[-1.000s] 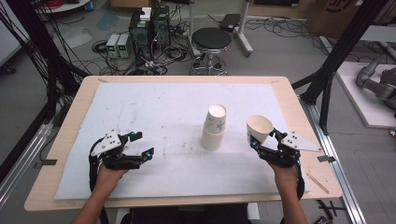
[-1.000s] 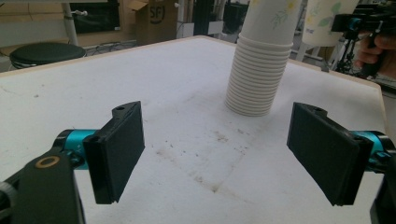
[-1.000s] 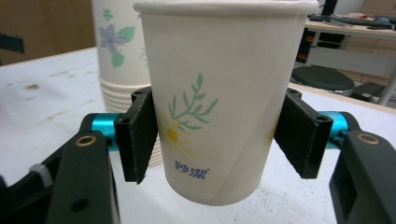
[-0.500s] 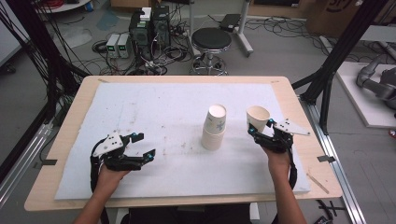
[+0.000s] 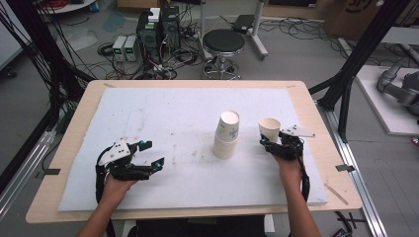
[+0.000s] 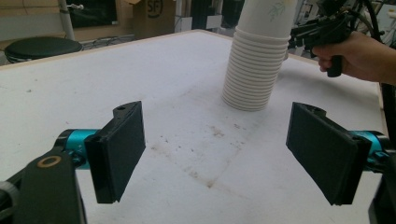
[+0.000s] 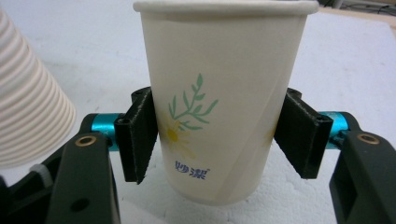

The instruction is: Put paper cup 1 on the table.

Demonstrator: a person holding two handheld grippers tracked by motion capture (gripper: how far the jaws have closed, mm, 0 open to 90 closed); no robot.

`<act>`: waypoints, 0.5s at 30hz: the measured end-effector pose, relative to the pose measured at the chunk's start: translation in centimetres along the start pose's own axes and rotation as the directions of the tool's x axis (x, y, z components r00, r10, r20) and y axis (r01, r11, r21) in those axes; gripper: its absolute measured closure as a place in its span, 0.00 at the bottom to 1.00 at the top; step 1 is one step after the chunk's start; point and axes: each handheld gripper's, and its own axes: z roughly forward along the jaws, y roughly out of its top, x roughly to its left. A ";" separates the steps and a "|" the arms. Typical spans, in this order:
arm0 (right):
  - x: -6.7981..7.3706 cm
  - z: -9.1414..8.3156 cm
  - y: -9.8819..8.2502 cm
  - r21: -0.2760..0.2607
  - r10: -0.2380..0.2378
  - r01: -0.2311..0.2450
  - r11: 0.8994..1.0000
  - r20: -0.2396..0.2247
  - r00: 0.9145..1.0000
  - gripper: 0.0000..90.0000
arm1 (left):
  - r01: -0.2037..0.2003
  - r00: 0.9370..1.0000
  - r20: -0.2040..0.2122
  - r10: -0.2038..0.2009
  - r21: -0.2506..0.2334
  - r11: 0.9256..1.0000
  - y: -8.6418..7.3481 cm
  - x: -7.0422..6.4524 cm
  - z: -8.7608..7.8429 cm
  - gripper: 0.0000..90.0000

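Right hand-held gripper (image 7: pixel 219 140) pinching a single paper cup (image 7: pixel 224 93) by its two sides — cup standing upright between the black pads, mouth up, leaf-and-flower print facing the camera, inside not visible from this angle. In the high view, same cup (image 5: pixel 269 129) sitting in that hand-held gripper (image 5: pixel 272 144) over the right part of the white worktop (image 5: pixel 163 113), just beside the cup stack (image 5: pixel 227 134) but apart from it. Stack of nested paper cups (image 6: pixel 257 60) standing mouth-down on the worktop, rims layered one over another near its base. Left hand-held gripper (image 5: pixel 150 154) resting low over the left front of the worktop, well apart from the stack — jaws spread wide, pinching nothing, pointing toward the stack.
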 end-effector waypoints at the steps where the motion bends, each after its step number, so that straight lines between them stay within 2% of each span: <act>1: 0.0 0.0 0.0 0.012 -0.003 0.003 1.000 0.004 1.000 0.39 | 0.001 1.000 0.000 -0.001 0.002 1.000 0.0 0.0 0.0 0.22; 6: 0.0 0.2 -0.3 0.072 -0.010 0.009 0.997 0.014 1.000 0.39 | 0.002 1.000 -0.001 -0.002 0.008 1.000 0.0 0.0 0.0 0.22; 10: -0.1 0.0 -0.8 0.061 -0.012 0.011 0.998 0.015 1.000 0.39 | 0.005 1.000 -0.004 -0.005 0.009 1.000 -0.1 0.1 0.0 0.22; 12: -0.5 -0.3 -1.2 0.072 0.003 -0.004 0.997 0.008 1.000 0.38 | 0.006 1.000 -0.001 -0.006 0.012 1.000 -0.1 0.1 0.0 0.22; 15: -0.5 -0.5 -1.3 0.086 -0.004 0.004 0.996 0.009 1.000 0.38 | 0.008 1.000 -0.002 -0.008 0.012 1.000 -0.1 0.1 0.1 0.22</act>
